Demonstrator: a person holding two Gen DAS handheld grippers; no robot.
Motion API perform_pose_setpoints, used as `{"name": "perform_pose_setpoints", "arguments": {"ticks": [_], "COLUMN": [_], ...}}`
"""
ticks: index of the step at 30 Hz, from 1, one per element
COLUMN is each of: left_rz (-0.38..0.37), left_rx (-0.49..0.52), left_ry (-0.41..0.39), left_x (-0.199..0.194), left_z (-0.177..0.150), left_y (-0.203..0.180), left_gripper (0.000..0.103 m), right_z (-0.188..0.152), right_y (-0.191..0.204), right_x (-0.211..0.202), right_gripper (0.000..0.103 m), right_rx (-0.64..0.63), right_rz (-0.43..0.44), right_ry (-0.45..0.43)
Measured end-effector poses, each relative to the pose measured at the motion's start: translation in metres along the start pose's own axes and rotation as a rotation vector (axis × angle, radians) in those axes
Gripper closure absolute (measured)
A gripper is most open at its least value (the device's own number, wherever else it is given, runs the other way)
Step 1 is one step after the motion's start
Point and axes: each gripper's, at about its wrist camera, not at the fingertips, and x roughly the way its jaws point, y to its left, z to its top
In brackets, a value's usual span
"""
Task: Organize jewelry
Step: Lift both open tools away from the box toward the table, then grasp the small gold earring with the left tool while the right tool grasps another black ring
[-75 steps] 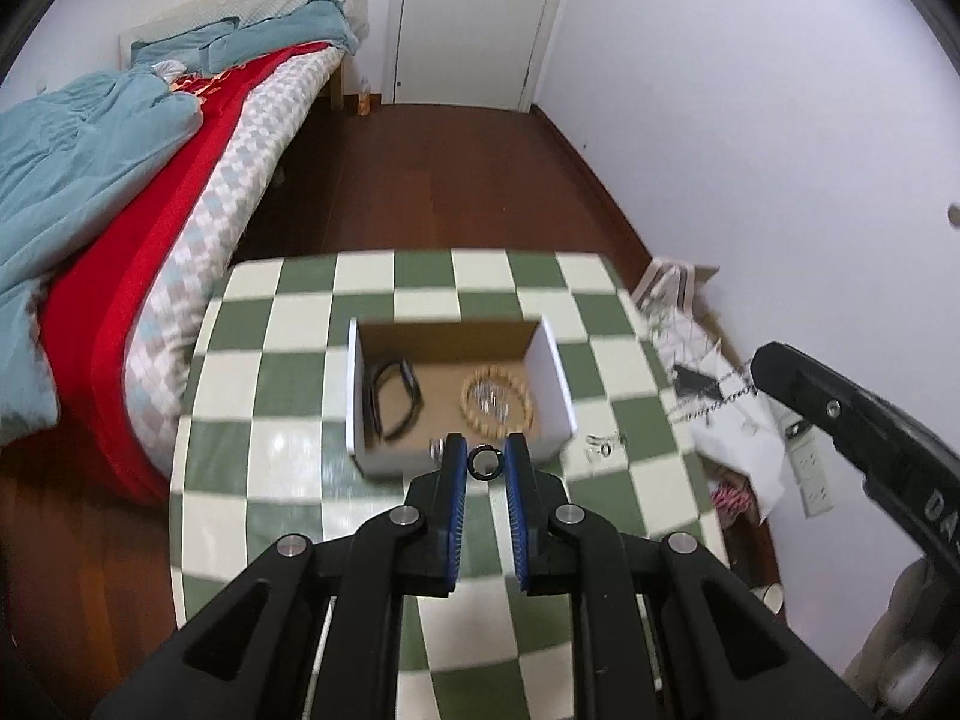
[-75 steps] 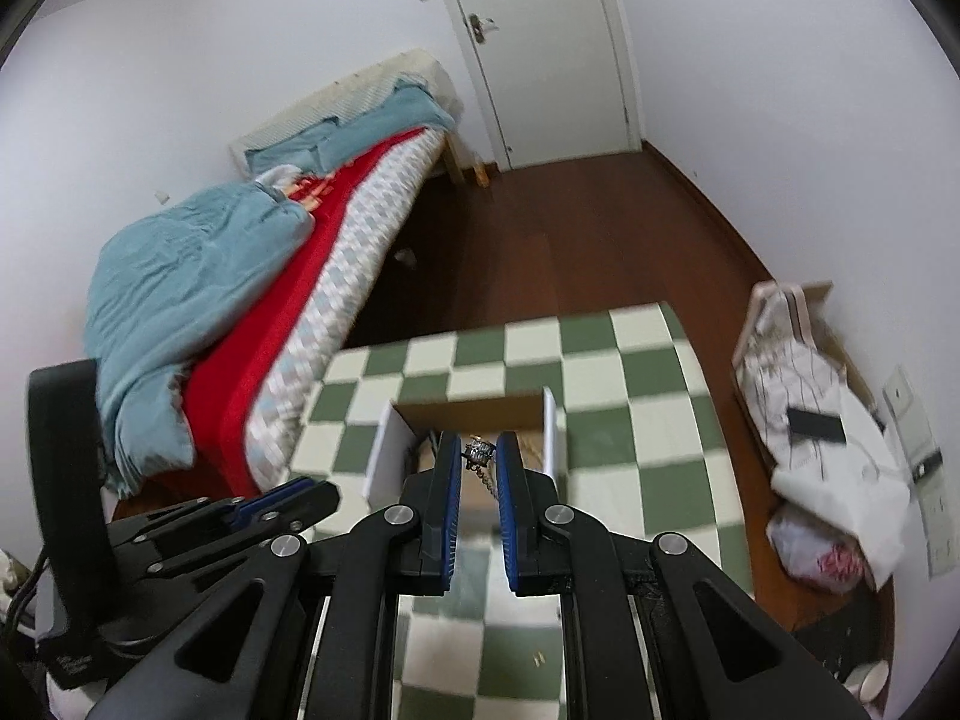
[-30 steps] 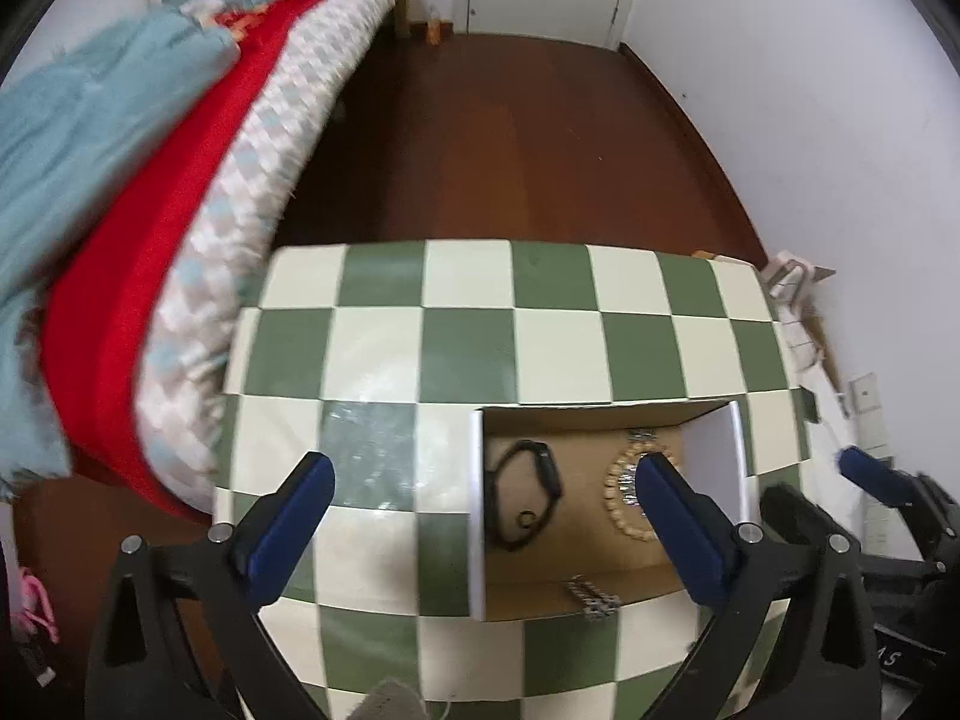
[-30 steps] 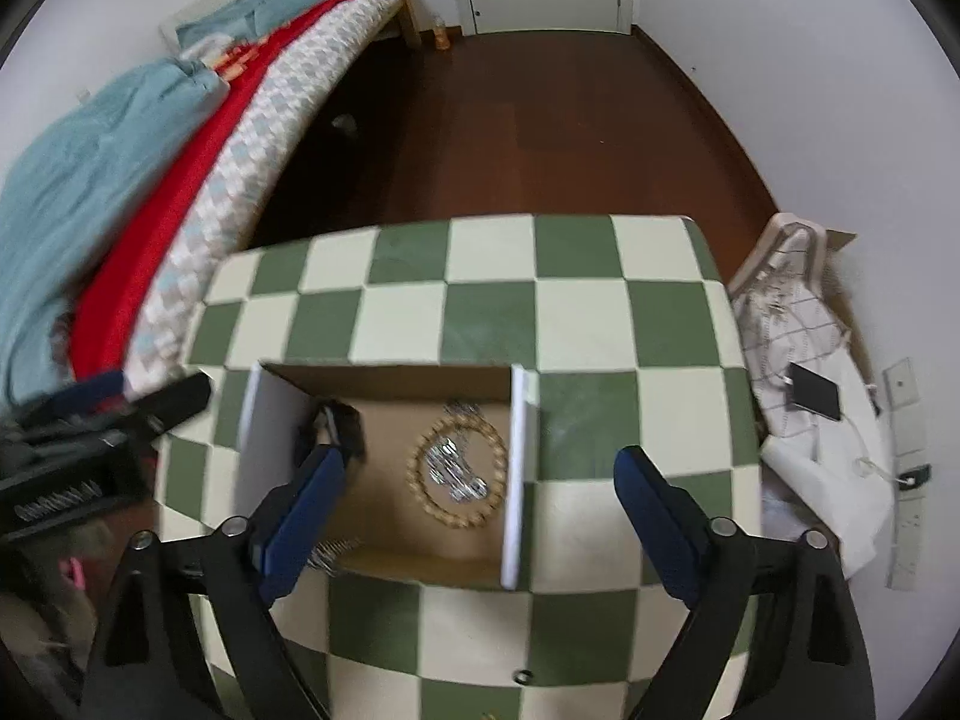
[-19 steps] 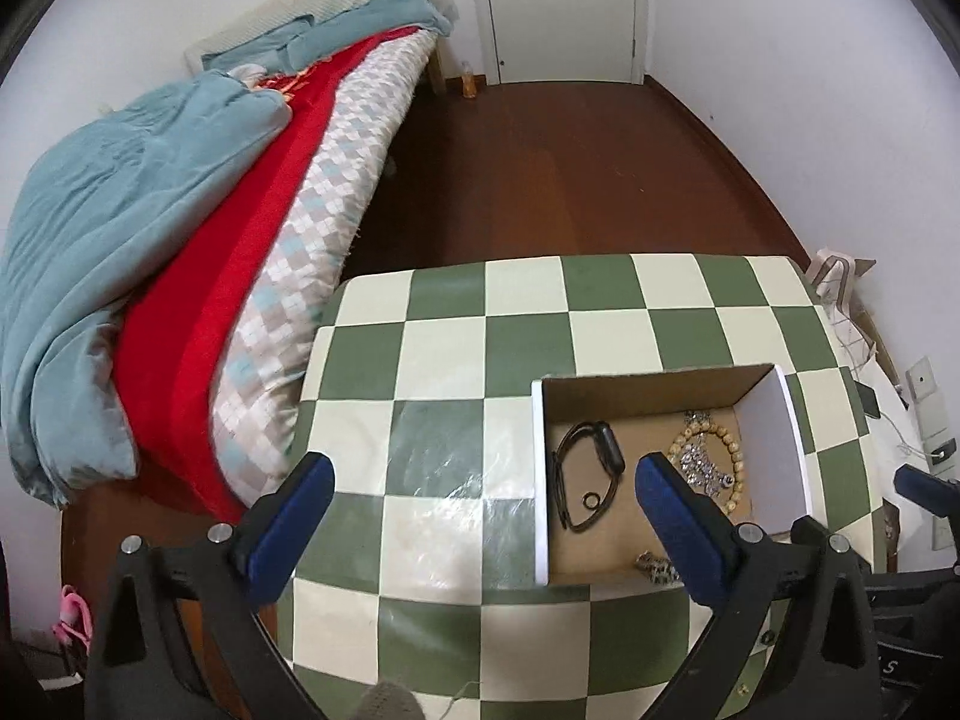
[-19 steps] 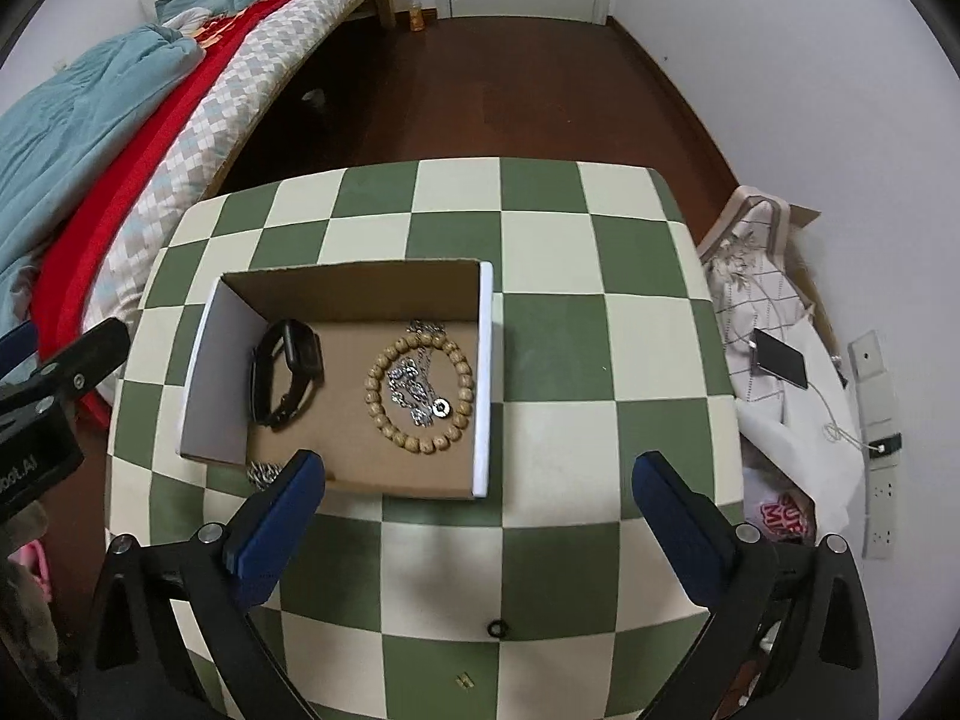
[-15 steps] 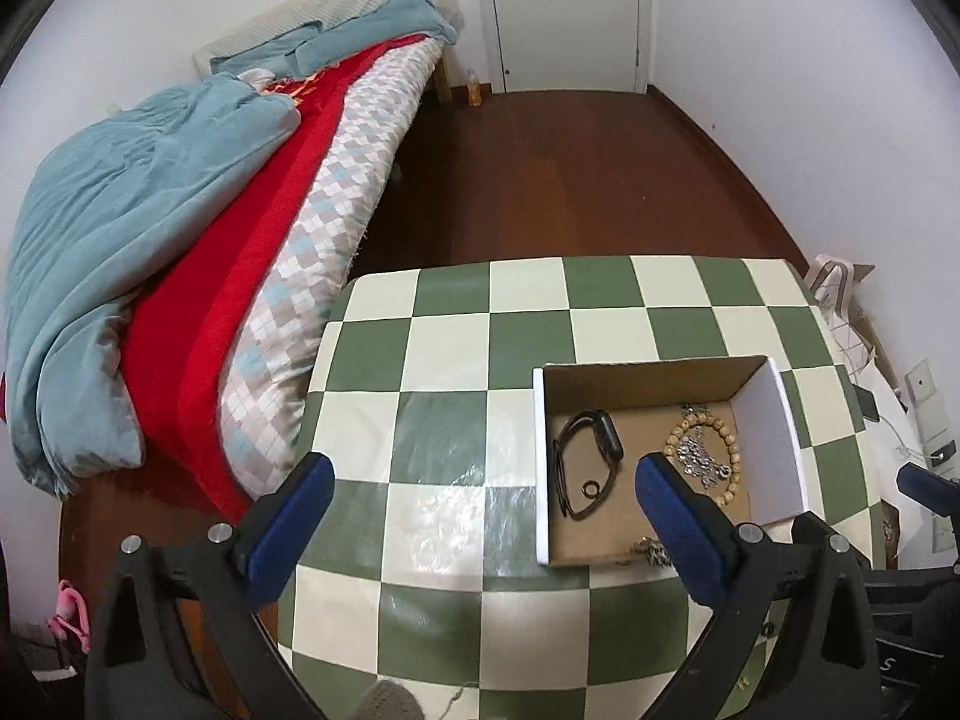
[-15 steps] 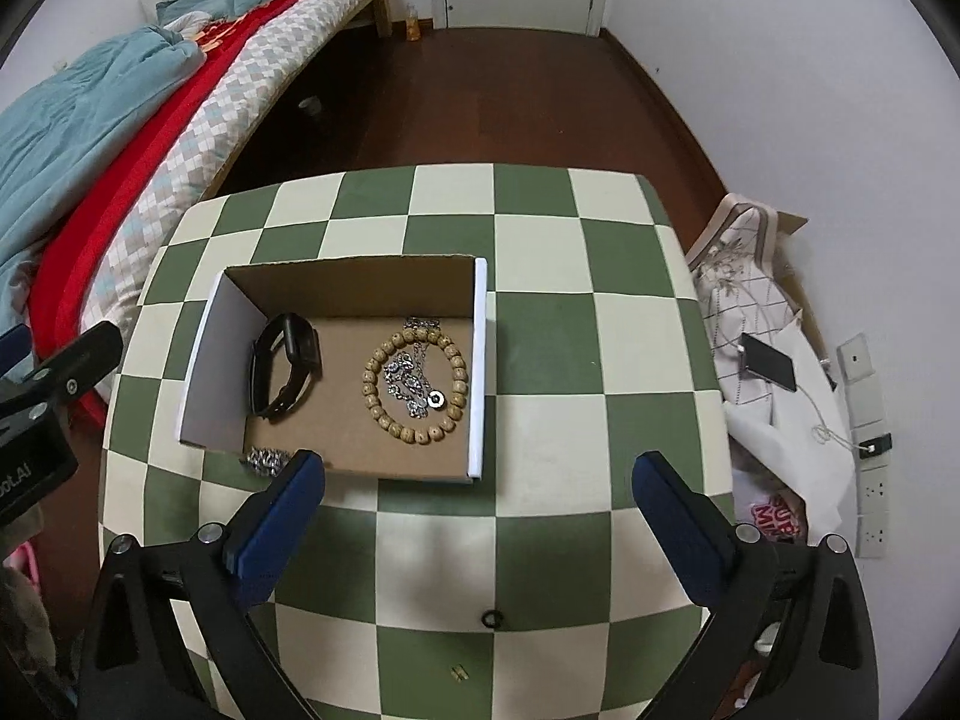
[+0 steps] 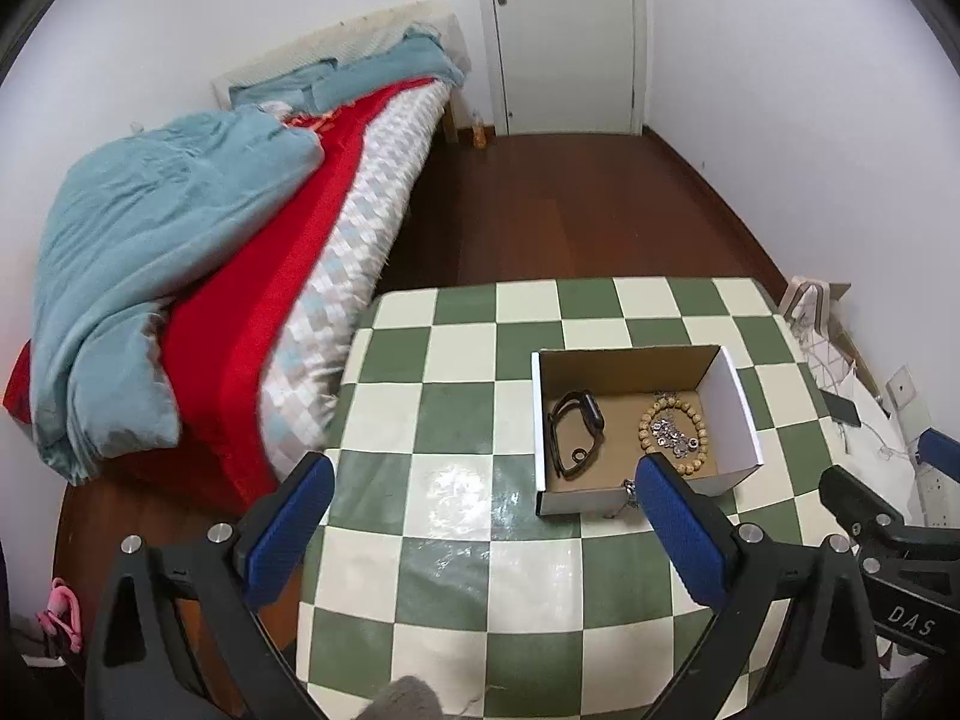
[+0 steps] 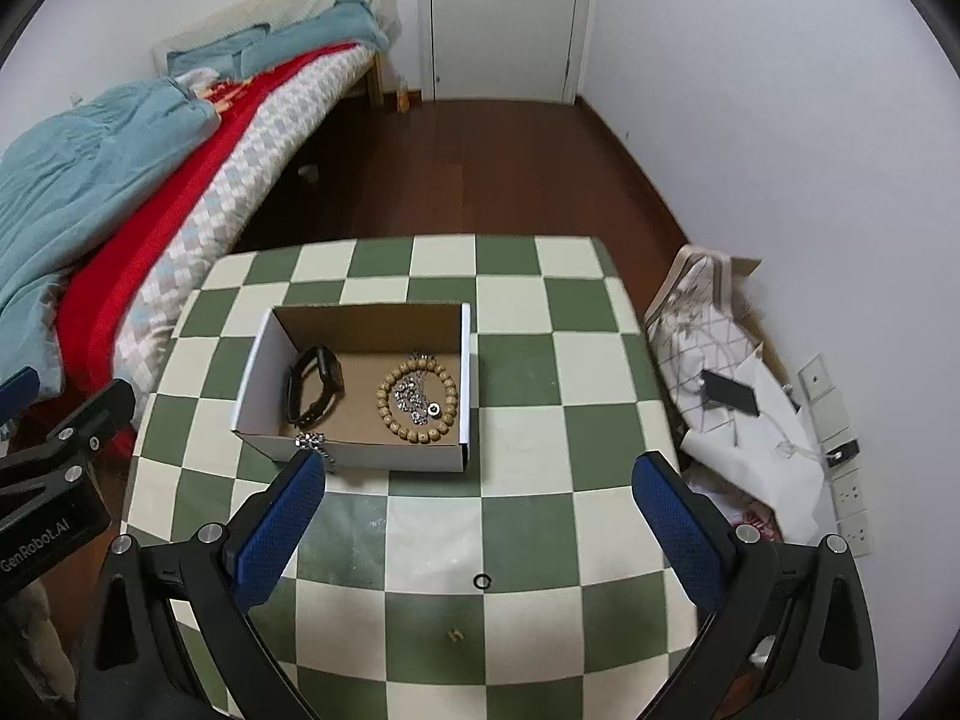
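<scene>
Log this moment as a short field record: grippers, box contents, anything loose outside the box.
left gripper: open, empty
right gripper: open, empty
box: open cardboard, on checkered table
in box: black watch, wooden bead bracelet around silver chain
over box front wall: silver link piece
loose on table: small black ring, tiny gold item

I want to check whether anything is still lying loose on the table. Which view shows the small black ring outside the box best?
The right wrist view: the small black ring lies in plain sight on a pale square of the table, nearer the camera than the box. In the left wrist view I cannot find that ring on the table.
</scene>
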Motion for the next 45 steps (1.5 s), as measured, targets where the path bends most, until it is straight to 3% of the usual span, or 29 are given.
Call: {"name": "perform_pose_setpoints", "arguments": {"ticks": [10, 13, 17, 18, 20, 25, 27, 29, 36, 41, 45], "left_rz": [0.010, 0.037, 0.117, 0.127, 0.159, 0.177, 0.158, 0.119, -0.040, -0.119, -0.141], "left_rx": [-0.044, -0.057, -0.045, -0.038, -0.015, 0.038, 0.070, 0.077, 0.066, 0.108, 0.145], "left_ry": [-0.086, -0.096, -0.093, -0.080, -0.033, 0.078, 0.124, 0.170, 0.312, 0.330, 0.341], "left_x": [-0.053, -0.060, -0.055, -0.050, -0.033, 0.010, 0.026, 0.038, 0.073, 0.081, 0.086], "left_z": [-0.011, -0.021, -0.043, -0.050, -0.067, -0.102, -0.115, -0.124, -0.143, -0.149, -0.154], "left_y": [0.015, 0.016, 0.010, 0.008, 0.002, -0.021, -0.041, -0.059, -0.126, -0.166, -0.182], "left_gripper": [0.001, 0.001, 0.001, 0.001, 0.001, 0.001, 0.001, 0.001, 0.001, 0.019, 0.050], "right_z": [-0.016, -0.029, -0.059, -0.072, -0.093, -0.137, -0.149, -0.159, -0.176, -0.180, -0.182], "right_y": [0.000, -0.011, -0.028, -0.034, -0.040, -0.054, -0.062, -0.072, -0.108, -0.125, -0.132], "right_x": [-0.060, -0.061, -0.039, -0.026, -0.002, 0.047, 0.058, 0.065, 0.076, 0.080, 0.084], "right_gripper": [0.000, 0.000, 0.001, 0.004, 0.029, 0.049, 0.055, 0.069, 0.072, 0.072, 0.072], "right_rx": [0.015, 0.061, 0.098, 0.120, 0.145, 0.213, 0.230, 0.243, 0.309, 0.341, 0.355], "right_rz": [0.048, 0.098, 0.076, 0.088, 0.100, 0.101, 0.083, 0.063, 0.022, 0.012, 0.012], "right_ry": [-0.083, -0.064, -0.005, 0.026, 0.086, 0.182, 0.199, 0.211, 0.222, 0.228, 0.230]}}
